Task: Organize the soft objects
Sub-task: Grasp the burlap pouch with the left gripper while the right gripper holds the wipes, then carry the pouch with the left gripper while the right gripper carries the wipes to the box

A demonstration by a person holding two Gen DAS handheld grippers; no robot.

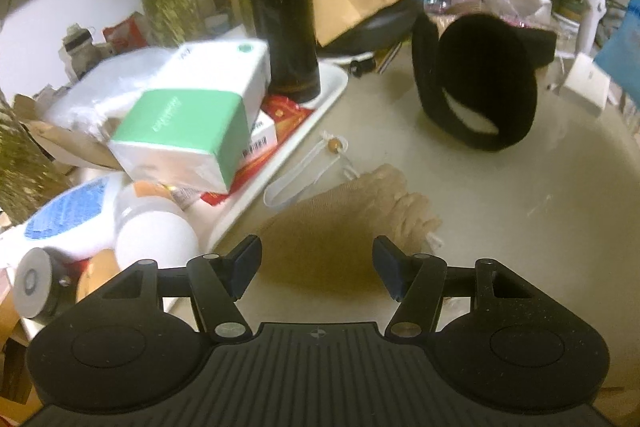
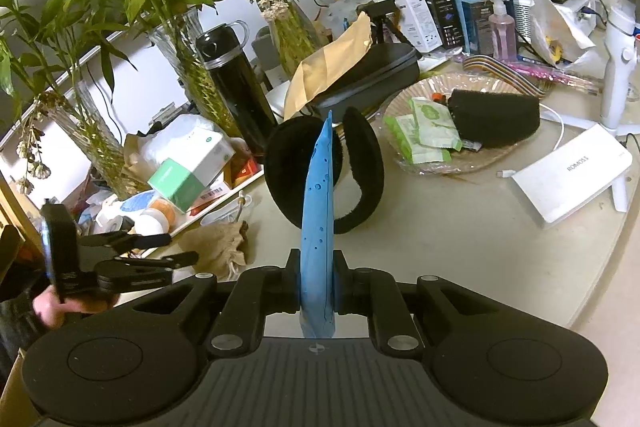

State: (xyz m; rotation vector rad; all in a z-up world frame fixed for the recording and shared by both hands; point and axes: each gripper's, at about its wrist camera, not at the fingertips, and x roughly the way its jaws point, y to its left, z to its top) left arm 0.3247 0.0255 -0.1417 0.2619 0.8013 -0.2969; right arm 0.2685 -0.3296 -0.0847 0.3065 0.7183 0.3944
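Now: soft pouch under open jaws

Evidently the tan drawstring pouch (image 1: 320, 227) is light, limp cloth that will bunch; its gathered neck looks the surest hold. It lies on the worktop (image 1: 520, 207) just ahead of the left hand-held gripper (image 1: 316, 267), whose jaws stand apart and empty. The right hand-held gripper (image 2: 318, 279) is clamped on a thin blue packet (image 2: 318, 207), upright.

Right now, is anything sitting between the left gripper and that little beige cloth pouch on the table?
Nothing visible does. The left gripper is open directly over the beige pouch, with only bare table around it; the white cord lies beyond.
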